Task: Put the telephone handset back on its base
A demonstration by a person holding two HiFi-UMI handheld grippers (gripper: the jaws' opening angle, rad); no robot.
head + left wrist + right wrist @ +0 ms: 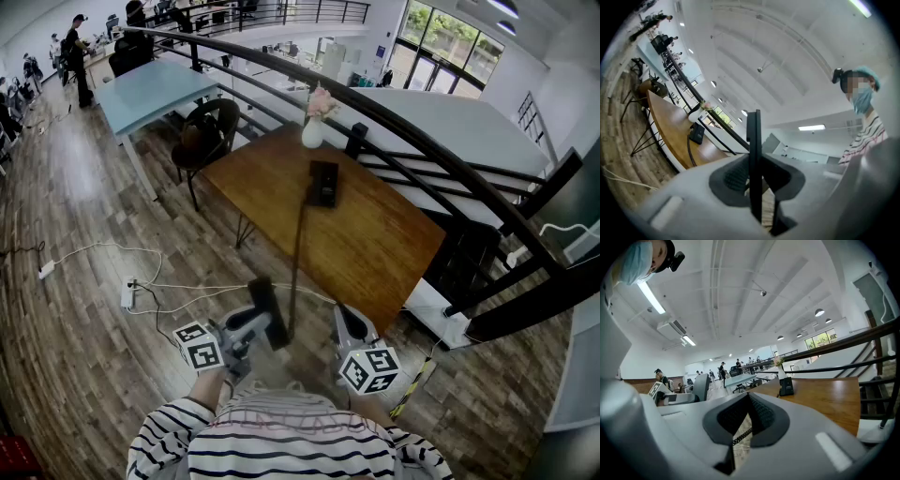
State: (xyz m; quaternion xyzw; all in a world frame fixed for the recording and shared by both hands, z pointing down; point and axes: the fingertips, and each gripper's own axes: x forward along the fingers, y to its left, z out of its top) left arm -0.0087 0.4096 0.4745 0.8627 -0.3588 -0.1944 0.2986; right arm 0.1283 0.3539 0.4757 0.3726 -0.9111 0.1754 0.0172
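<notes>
Nearest the body, off the near edge of the bench [394, 234]: left hand-held gripper [255, 326] is clamped on the handset [265, 305]. Its jaws press both flat faces of the dark slab, which stands edge-on and sticks out past them in the left gripper view. Right hand-held gripper [350, 323] is just beside it, jaws drawn together with nothing between them. The cord [298, 253] runs from the handset across the wood to the base [323, 183], well apart at mid-bench. A vase [313, 131] stands just behind the base. Judgement: the handset is light, rigid, smooth plastic and may pivot in a narrow grip. Best held near mid-length, leaving both ends free to seat. The cord may tug and drag the base.
</notes>
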